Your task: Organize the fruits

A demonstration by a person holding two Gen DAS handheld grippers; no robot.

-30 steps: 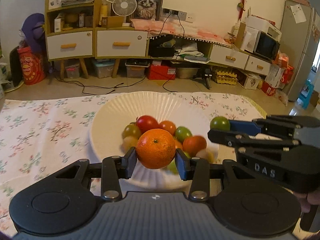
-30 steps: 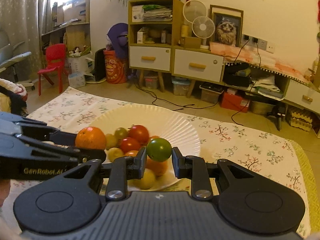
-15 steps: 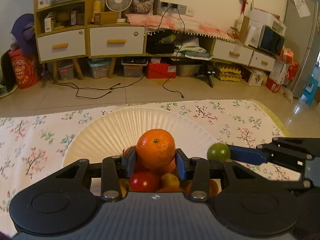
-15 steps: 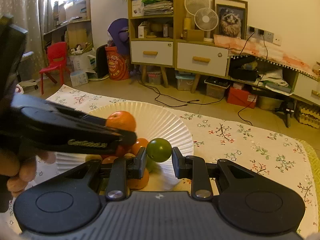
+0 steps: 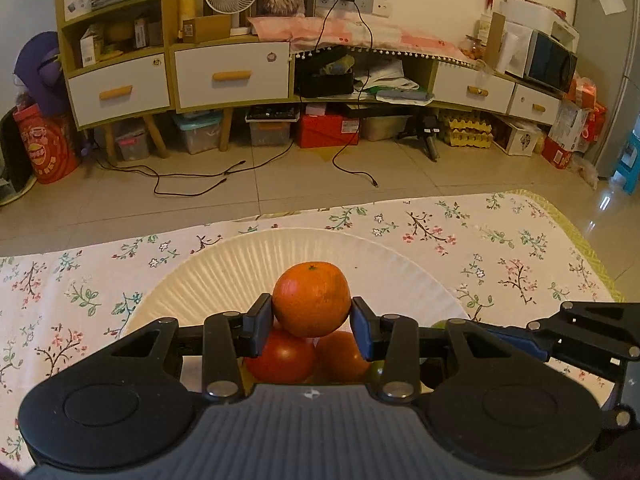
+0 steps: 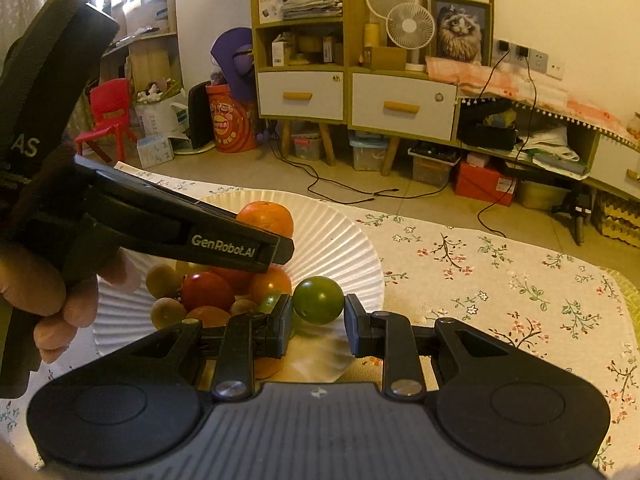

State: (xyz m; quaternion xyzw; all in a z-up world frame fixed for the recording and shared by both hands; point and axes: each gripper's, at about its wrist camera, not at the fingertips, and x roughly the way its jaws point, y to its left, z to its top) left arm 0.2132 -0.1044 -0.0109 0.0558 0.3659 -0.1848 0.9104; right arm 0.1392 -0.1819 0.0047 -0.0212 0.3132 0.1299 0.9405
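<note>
Floral tablecloth [image 5: 500, 240], left gripper [image 5: 311, 322] gripping orange [image 5: 311, 298], right gripper [image 6: 318, 320] gripping green fruit [image 6: 318, 299], pile half-hidden

— Where's my left load?
— I hold the orange [image 5: 311, 299] above the fruit pile [image 6: 208, 292] in the plate [image 5: 240, 256] on the worktop [image 5: 500, 240].
— And the right?
— The tomato [image 6: 318, 300] sits at the plate's right edge, right of the pile.

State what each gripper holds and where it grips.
Left gripper clamps the orange across its sides; right gripper holds the green fruit likewise.
</note>
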